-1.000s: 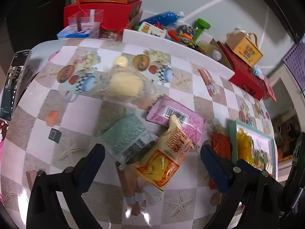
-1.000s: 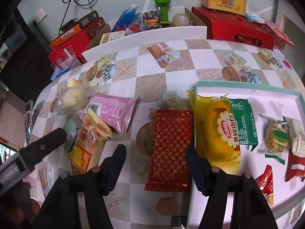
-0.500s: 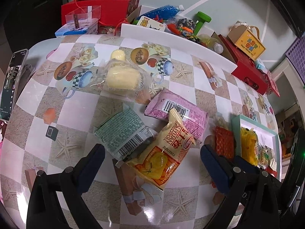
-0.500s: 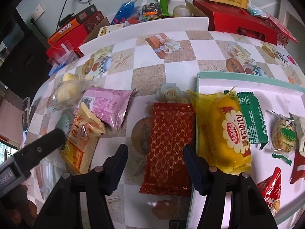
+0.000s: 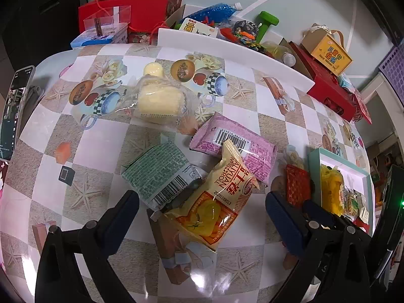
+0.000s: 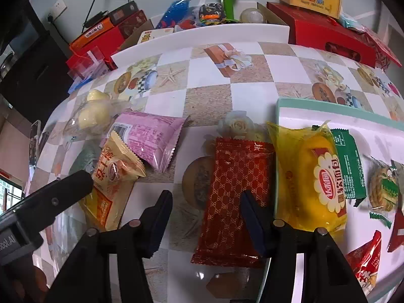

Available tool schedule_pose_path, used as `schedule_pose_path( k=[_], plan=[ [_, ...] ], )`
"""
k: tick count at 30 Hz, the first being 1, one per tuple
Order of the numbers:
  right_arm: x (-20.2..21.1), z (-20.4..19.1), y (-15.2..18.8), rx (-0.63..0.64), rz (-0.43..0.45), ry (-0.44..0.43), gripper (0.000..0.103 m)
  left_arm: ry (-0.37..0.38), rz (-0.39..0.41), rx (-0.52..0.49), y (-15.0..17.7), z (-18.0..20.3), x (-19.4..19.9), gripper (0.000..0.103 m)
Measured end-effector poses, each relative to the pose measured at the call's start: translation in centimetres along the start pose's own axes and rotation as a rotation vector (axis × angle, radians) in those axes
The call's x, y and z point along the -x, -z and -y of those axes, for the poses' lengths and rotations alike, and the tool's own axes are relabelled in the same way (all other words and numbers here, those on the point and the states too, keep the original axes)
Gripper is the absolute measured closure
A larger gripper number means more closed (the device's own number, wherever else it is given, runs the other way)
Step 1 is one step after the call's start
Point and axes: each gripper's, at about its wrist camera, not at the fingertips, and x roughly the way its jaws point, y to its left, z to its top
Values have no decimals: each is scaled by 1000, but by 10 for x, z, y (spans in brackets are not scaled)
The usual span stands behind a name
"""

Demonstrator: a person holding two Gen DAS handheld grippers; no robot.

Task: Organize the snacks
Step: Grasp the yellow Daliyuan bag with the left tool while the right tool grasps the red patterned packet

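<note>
So the right gripper [image 6: 205, 217] is pointed steeply down at the table, jaws fairly narrow and closing. The red patterned packet [image 6: 237, 192] sits partly between them: the right finger is over the packet's right side, the left finger stands off its left edge over bare tablecloth, and I can't see the pads pressing it yet. The packet's long axis runs straight away from the gripper, so the jaws cross its short width, which looks right for a pinch. It lies just left of the teal-rimmed tray [image 6: 315, 102], beside the yellow bread pack [image 6: 310, 174] already in there, so I'd guess a short hop right. The left gripper [image 5: 202, 209] hangs wide open over the yellow swiss roll bag [image 5: 214, 199], holding nothing, and it's farther from the red one.
</note>
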Motion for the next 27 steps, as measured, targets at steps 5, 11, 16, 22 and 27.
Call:
schedule_pose_path(
  k=[5, 11, 16, 22, 27],
  plan=[
    [-1, -7, 1, 24, -2, -31, 45, 2, -1, -3, 0, 0, 0, 3],
    [-2, -19, 2, 63, -11, -61, 45, 6, -6, -5, 0, 1, -1, 3],
    [-2, -17, 3, 72, -7, 2, 45, 20, -11, -35, 2, 9, -2, 3],
    [-5, -8, 5, 64, -33, 67, 45, 26, -30, -90, 5, 23, -8, 4],
    [-5, -5, 6, 48, -44, 52, 44, 34, -56, -132, 8, 34, -17, 14]
  ],
)
